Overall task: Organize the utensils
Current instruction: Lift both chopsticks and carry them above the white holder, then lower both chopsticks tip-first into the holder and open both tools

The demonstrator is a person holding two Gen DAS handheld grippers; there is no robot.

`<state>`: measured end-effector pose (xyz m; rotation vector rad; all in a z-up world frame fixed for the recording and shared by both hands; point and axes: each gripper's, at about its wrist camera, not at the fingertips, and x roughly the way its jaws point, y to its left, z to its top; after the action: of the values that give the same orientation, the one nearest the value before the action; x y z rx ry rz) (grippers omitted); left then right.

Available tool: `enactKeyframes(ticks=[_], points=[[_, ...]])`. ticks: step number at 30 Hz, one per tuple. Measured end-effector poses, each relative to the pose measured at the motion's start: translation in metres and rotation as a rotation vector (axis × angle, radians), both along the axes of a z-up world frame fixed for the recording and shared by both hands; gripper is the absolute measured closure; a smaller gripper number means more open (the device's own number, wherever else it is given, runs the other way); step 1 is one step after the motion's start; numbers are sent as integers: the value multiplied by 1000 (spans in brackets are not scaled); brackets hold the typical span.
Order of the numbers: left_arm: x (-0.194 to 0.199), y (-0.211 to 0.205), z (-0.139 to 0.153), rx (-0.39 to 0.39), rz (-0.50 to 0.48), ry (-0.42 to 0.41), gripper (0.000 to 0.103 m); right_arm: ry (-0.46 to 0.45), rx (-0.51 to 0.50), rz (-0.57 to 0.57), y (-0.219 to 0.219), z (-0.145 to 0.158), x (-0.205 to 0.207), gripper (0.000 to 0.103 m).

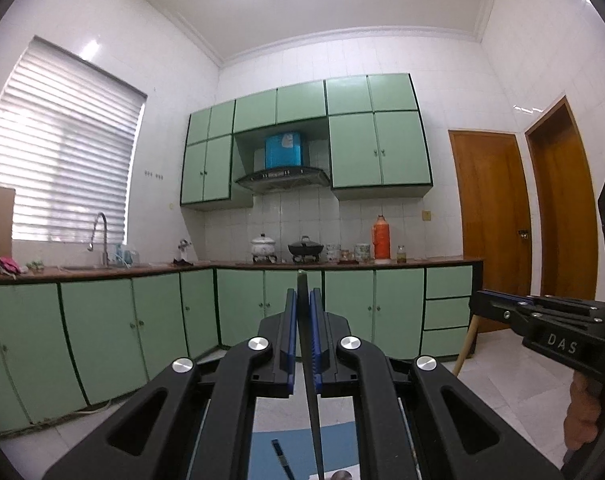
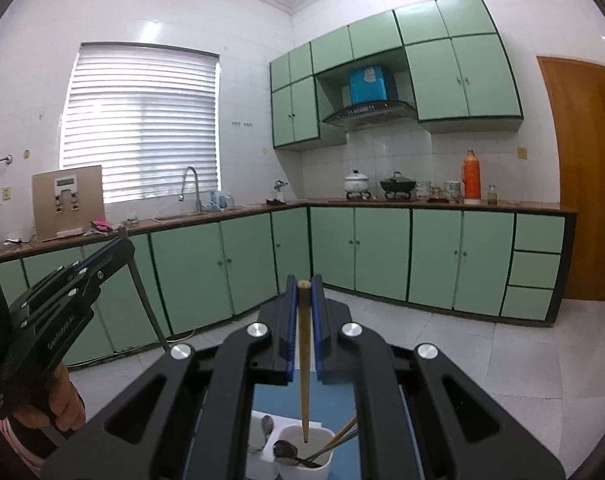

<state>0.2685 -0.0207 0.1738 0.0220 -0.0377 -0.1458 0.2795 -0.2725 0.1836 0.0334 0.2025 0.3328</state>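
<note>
My left gripper (image 1: 303, 300) is shut on a thin dark utensil handle (image 1: 309, 380) that hangs down below the jaws; it also shows in the right wrist view (image 2: 114, 250) at the left. My right gripper (image 2: 303, 292) is shut on a wooden chopstick (image 2: 303, 360) whose lower tip hangs inside a white utensil holder (image 2: 298, 450). The holder has spoons (image 2: 284, 450) and other chopsticks (image 2: 342, 436) in it. The right gripper shows at the right of the left wrist view (image 1: 486, 304), the wooden stick (image 1: 466, 344) below it.
A blue mat (image 1: 334, 446) lies below both grippers, with a dark pen-like item (image 1: 281, 456) on it. Green kitchen cabinets (image 2: 382, 252) and a counter with pots and an orange flask (image 2: 471, 176) are far ahead. Wooden doors (image 1: 490, 216) stand at the right.
</note>
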Motion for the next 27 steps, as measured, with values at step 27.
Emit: enactKeyframes(ticks=[27], points=[[74,-2,-110,21,-66,291,97,177,-85,4,33,-102,42,97]])
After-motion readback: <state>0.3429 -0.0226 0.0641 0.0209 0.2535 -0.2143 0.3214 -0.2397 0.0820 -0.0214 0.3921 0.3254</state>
